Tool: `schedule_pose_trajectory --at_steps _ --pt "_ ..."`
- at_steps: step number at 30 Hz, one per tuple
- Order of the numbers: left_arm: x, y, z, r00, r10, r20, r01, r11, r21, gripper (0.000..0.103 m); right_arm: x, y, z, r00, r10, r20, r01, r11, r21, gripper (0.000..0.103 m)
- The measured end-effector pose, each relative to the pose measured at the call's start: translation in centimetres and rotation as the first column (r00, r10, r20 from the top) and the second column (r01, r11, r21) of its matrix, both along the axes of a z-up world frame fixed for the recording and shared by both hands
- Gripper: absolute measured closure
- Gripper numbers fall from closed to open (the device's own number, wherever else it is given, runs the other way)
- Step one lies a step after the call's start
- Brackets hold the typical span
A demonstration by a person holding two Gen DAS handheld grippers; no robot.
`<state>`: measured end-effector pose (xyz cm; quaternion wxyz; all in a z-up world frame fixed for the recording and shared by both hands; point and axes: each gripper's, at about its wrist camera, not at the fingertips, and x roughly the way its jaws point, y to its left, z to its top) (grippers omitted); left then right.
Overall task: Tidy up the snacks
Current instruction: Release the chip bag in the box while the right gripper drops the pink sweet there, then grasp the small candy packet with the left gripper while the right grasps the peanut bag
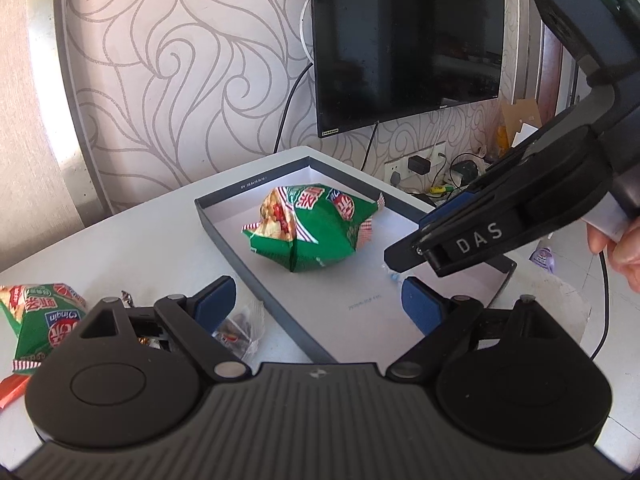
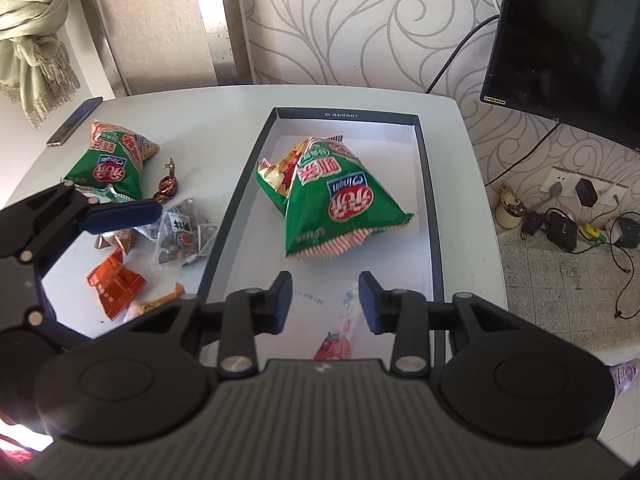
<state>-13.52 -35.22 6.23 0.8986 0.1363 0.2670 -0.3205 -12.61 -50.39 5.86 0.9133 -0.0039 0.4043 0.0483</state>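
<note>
A green snack bag (image 2: 336, 200) lies inside the dark-rimmed box lid (image 2: 430, 184) on the white table; it also shows in the left wrist view (image 1: 312, 228). A small pink candy wrapper (image 2: 340, 332) lies in the lid, just below my open, empty right gripper (image 2: 325, 302). My left gripper (image 1: 316, 300) is open and empty, over the lid's near left rim (image 1: 256, 280). A second green bag (image 2: 112, 160), a clear packet of dark snacks (image 2: 184, 232), an orange packet (image 2: 116, 284) and a brown candy (image 2: 168, 186) lie on the table left of the lid.
A phone (image 2: 74, 120) lies at the table's far left. A TV (image 1: 404, 40) hangs on the wall behind. Cables and a power strip (image 2: 568, 228) clutter the floor at the right. The right gripper's body (image 1: 520, 216) hangs over the lid's right side.
</note>
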Motion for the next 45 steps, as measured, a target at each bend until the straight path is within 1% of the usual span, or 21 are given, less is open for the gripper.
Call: schedule_pose_trajectory --at_steps 2,5,8,11,15,17,22,24,25,26,28,31,32,33,34,37,40,41,43,44,45 --pt "-0.5 0.8 0.0 1.0 0.0 -0.005 0.0 1.0 -0.006 0.011 -0.6 0.5 0.3 1.0 -0.013 0.012 0.012 1.0 0.005 0.062" --pt "-1.5 2.5 -0.1 1.0 -0.011 -0.019 0.011 1.0 -0.014 0.011 -1.6 1.8 1.2 0.998 -0.005 0.055 0.004 1.0 0.011 0.062" --pt "-2.8 4.5 -0.3 1.0 -0.022 -0.016 0.022 1.0 -0.002 0.011 -2.4 3.5 1.8 0.996 0.037 0.081 -0.039 0.999 0.016 0.062" --pt "-4.1 7.0 -0.5 1.0 -0.025 -0.001 0.025 1.0 0.013 0.011 -2.9 5.6 1.8 0.992 0.09 0.086 -0.093 0.995 0.029 0.062" --pt "-5.3 9.8 -0.9 1.0 -0.017 0.007 0.017 0.999 0.042 0.011 -3.2 8.6 0.7 0.986 0.155 0.063 -0.158 0.987 0.036 0.062" --pt "-5.5 10.9 -1.3 1.0 -0.008 -0.006 0.008 0.999 0.051 0.011 -3.4 9.9 0.3 0.982 0.183 0.048 -0.184 0.982 0.036 0.062" --pt "-5.9 13.0 -2.3 1.0 -0.007 -0.02 0.008 0.997 0.08 0.011 -4.0 12.7 -0.9 0.97 0.242 -0.024 -0.243 0.97 -0.023 0.062" --pt "-6.2 13.8 -2.7 1.0 -0.01 -0.025 0.012 0.996 0.086 0.011 -4.3 13.5 -1.5 0.964 0.259 -0.053 -0.261 0.965 -0.035 0.055" --pt "-6.2 14.2 -3.1 1.0 -0.01 -0.028 0.013 0.996 0.093 0.011 -4.5 13.8 -1.7 0.964 0.26 -0.054 -0.263 0.964 -0.047 0.047" --pt "-6.3 14.5 -3.4 0.999 -0.009 -0.031 0.012 0.995 0.099 0.011 -4.8 14.1 -1.9 0.965 0.258 -0.05 -0.261 0.963 -0.063 0.041" --pt "-6.2 14.8 -4.2 0.999 -0.012 -0.042 0.016 0.995 0.103 0.011 -4.7 14.4 -2.1 0.968 0.246 -0.047 -0.25 0.965 -0.083 0.039" --pt "-6.1 14.6 -5.2 0.998 -0.034 -0.057 0.04 0.993 0.114 0.012 -4.4 14.5 -2.0 0.972 0.232 -0.045 -0.235 0.968 -0.089 0.039" --pt "-6.1 14.6 -5.4 0.997 -0.045 -0.064 0.052 0.992 0.114 0.018 -4.4 14.5 -2.0 0.972 0.231 -0.043 -0.234 0.968 -0.093 0.039" --pt "-6.1 14.5 -5.6 0.995 -0.058 -0.077 0.066 0.991 0.116 0.026 -4.4 14.4 -1.9 0.972 0.23 -0.041 -0.233 0.967 -0.1 0.039" --pt "-6.1 14.7 -5.7 0.994 -0.066 -0.088 0.075 0.991 0.109 0.031 -4.4 14.3 -1.9 0.973 0.229 -0.041 -0.232 0.967 -0.106 0.039" --pt "-6.2 15.2 -5.7 0.99 -0.071 -0.119 0.082 0.993 0.088 0.033 -4.4 13.9 -1.9 0.974 0.221 -0.041 -0.224 0.968 -0.113 0.039" --pt "-6.1 15.5 -5.7 0.986 -0.086 -0.143 0.095 0.994 0.059 0.042 -4.3 13.8 -2.2 0.973 0.224 -0.05 -0.229 0.967 -0.114 0.039" --pt "-6.2 15.4 -5.6 0.986 -0.087 -0.141 0.096 0.994 0.059 0.05 -4.2 13.8 -2.4 0.973 0.226 -0.053 -0.23 0.966 -0.12 0.039" --pt "-6.4 15.3 -5.5 0.984 -0.107 -0.143 0.115 0.992 0.055 0.074 -3.8 13.9 -2.6 0.972 0.23 -0.051 -0.234 0.964 -0.123 0.039" --pt "-6.4 15.2 -5.5 0.983 -0.11 -0.147 0.119 0.992 0.053 0.079 -3.6 14.0 -2.8 0.971 0.235 -0.052 -0.239 0.963 -0.12 0.039" --pt "-6.4 15.2 -5.4 0.982 -0.107 -0.152 0.116 0.992 0.05 0.082 -3.3 14.1 -2.9 0.969 0.24 -0.056 -0.245 0.962 -0.12 0.039"
